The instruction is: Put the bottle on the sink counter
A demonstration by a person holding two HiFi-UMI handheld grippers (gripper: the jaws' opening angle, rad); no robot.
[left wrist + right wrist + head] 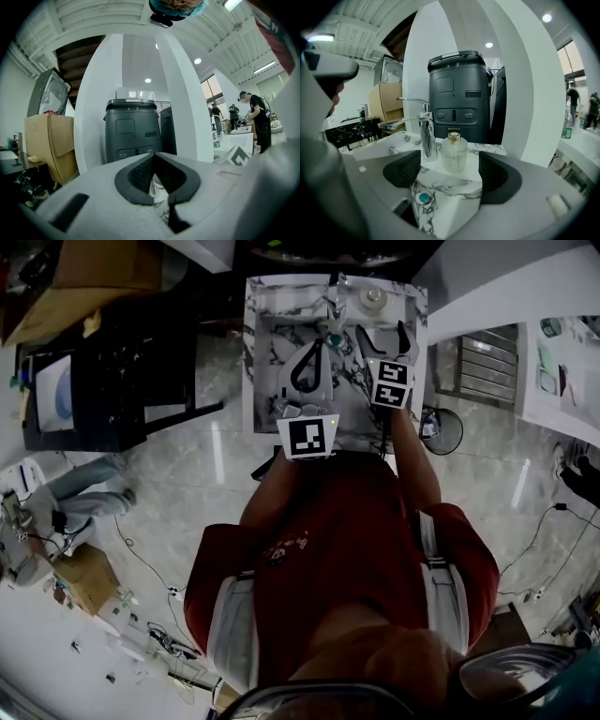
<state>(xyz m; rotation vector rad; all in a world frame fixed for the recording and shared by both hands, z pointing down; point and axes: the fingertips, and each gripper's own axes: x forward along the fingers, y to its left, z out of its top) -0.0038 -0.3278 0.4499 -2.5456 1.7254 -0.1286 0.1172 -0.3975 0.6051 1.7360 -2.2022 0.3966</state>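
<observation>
As the right claw [447,171] gapes level, the bottle [454,152] stands beyond.

A freestanding marble sink unit [251,352] is standing in a workshop hall, among cardboard boxes [89,579], trailing floor cables [159,638] and people [257,121] working at benches.

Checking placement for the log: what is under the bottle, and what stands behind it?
The bottle stands upright on the marble sink counter, beside the faucet. Behind it rises a dark grey machine; the bottle and counter hide its base.
</observation>
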